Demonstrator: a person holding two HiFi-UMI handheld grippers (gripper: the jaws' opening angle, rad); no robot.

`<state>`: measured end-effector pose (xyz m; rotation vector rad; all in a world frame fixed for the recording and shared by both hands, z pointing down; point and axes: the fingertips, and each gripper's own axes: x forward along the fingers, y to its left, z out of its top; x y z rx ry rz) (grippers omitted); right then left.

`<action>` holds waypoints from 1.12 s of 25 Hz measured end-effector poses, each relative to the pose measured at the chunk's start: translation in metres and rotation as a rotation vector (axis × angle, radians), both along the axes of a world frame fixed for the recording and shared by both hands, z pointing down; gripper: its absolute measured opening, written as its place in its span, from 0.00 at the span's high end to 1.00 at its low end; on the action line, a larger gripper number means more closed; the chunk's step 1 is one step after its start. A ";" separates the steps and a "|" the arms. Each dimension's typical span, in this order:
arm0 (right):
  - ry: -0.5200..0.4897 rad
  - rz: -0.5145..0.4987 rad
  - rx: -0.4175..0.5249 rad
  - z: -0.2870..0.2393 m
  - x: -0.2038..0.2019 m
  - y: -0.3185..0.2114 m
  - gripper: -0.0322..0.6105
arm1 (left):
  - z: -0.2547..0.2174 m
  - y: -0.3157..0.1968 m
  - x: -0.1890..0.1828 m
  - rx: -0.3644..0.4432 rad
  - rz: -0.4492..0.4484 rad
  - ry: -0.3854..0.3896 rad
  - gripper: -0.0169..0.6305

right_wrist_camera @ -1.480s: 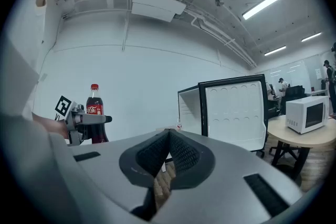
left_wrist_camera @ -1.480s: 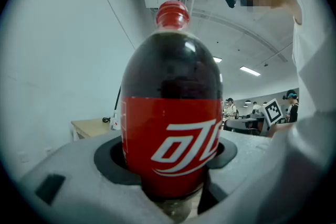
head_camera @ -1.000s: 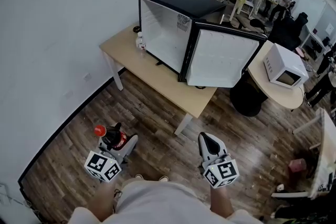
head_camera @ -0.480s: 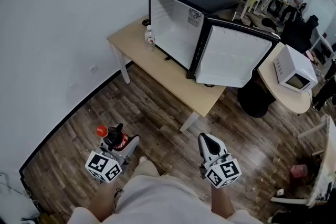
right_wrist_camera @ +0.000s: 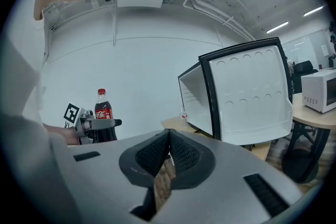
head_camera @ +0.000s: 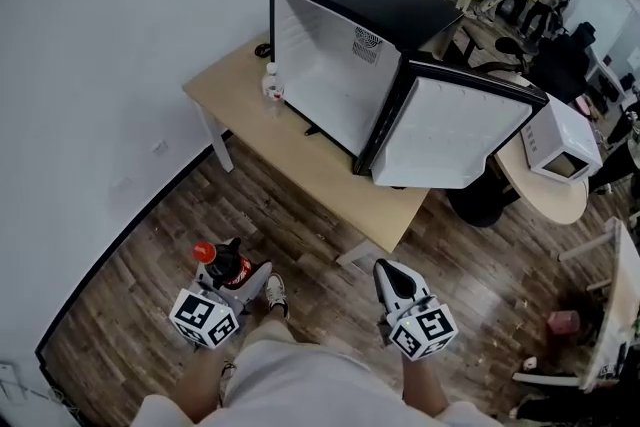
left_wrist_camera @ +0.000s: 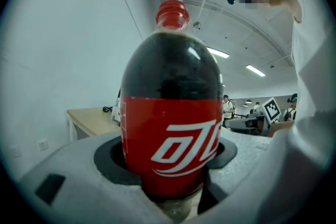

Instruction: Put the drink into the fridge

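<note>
The left gripper [head_camera: 238, 273] clamps the upright red-capped plastic cola bottle [left_wrist_camera: 170, 128], with the open black white-lined fridge [head_camera: 325, 70] well ahead and slightly right; the right gripper [head_camera: 392, 277] is closed, empty.

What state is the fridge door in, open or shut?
Open. The fridge door stands swung wide, and the white inside of the fridge shows.

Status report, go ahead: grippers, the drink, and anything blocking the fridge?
Left gripper shut on cola bottle, upright. Right gripper shut, empty. Fridge on table, door open, bottle not yet in. Opening looks unblocked.
</note>
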<state>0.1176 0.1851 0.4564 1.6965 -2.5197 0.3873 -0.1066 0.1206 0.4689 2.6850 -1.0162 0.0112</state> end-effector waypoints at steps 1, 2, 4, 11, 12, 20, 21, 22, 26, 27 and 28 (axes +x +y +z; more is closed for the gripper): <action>0.010 -0.001 -0.002 -0.002 -0.003 -0.017 0.95 | 0.000 -0.017 0.004 0.005 0.018 -0.003 0.49; 0.022 -0.004 -0.004 -0.006 -0.007 -0.034 0.95 | -0.001 -0.033 0.007 0.010 0.036 -0.002 0.49; 0.045 -0.008 -0.006 -0.013 -0.015 -0.068 0.95 | -0.004 -0.067 0.011 0.013 0.063 0.015 0.49; 0.099 0.008 -0.024 -0.026 -0.035 -0.156 0.95 | -0.003 -0.156 0.020 -0.003 0.184 0.058 0.49; 0.099 0.016 -0.025 -0.027 -0.036 -0.164 0.95 | -0.001 -0.165 0.022 -0.009 0.201 0.051 0.49; 0.077 0.019 -0.038 -0.025 -0.023 -0.209 0.95 | 0.005 -0.207 0.057 -0.044 0.250 0.039 0.49; 0.075 0.010 -0.035 -0.024 -0.020 -0.214 0.95 | 0.004 -0.212 0.063 -0.039 0.248 0.034 0.49; 0.075 0.000 -0.031 -0.024 -0.016 -0.220 0.95 | 0.001 -0.217 0.069 -0.036 0.242 0.035 0.49; 0.070 -0.039 0.004 -0.032 -0.005 -0.244 0.95 | -0.011 -0.234 0.087 -0.007 0.232 0.021 0.49; 0.064 -0.046 0.010 -0.032 -0.003 -0.247 0.95 | -0.013 -0.238 0.091 0.004 0.231 0.003 0.49; 0.059 -0.051 0.014 -0.032 -0.001 -0.250 0.95 | -0.014 -0.241 0.095 0.013 0.230 -0.010 0.49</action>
